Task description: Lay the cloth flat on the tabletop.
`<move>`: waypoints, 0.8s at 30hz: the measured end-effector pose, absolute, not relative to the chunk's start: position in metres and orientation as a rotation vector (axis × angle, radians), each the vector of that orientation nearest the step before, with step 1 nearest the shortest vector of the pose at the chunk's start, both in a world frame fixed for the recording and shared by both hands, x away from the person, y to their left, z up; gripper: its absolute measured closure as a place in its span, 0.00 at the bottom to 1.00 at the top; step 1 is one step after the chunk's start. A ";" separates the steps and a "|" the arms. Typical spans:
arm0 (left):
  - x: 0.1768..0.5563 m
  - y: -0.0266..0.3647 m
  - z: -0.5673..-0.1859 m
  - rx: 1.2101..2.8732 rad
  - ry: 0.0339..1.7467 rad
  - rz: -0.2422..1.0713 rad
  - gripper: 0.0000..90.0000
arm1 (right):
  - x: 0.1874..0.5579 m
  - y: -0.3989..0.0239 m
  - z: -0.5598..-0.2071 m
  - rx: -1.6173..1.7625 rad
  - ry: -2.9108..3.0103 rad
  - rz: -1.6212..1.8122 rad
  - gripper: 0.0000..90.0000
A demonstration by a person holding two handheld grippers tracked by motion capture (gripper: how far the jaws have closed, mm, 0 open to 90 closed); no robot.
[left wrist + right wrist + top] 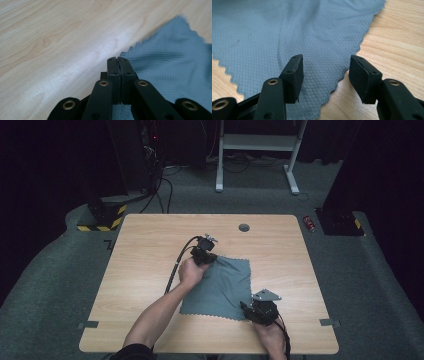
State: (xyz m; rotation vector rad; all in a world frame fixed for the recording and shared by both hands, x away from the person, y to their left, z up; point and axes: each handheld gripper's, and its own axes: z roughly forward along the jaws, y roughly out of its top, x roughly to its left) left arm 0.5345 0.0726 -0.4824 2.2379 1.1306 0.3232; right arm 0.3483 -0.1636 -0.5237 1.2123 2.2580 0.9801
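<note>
One grey-blue cloth (220,287) lies flat on the pale wooden worktop (150,245), zigzag-edged, near the middle. Two tongs are at it: the left tongs (117,60) are pressed together at the cloth's far left corner, fabric under them, though a pinch can't be confirmed. The right tongs (325,72) gape wide over the near right corner, one jaw above cloth, one above wood. One round grommet (244,227) sits by the far edge. Grey carpet (50,270), dark room, one white frame (257,150) behind.

Wooden table (150,250) carries 1 flat grey cloth (222,287).
</note>
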 end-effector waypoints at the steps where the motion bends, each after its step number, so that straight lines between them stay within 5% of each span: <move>1: 0.540 0.073 -0.486 2.241 1.153 0.306 0.98 | 0.348 -0.164 -0.524 1.213 2.258 0.980 0.50; 9: 0.526 0.082 -0.482 2.192 1.119 0.340 0.66 | 0.348 -0.164 -0.524 1.211 2.258 0.980 0.50; 18: 0.468 0.101 -0.492 2.322 0.952 0.384 0.68 | 0.348 -0.163 -0.524 1.218 2.257 0.978 0.50; 24: 0.473 0.104 -0.503 2.320 0.996 0.385 0.70 | 0.348 -0.163 -0.524 1.218 2.256 0.978 0.50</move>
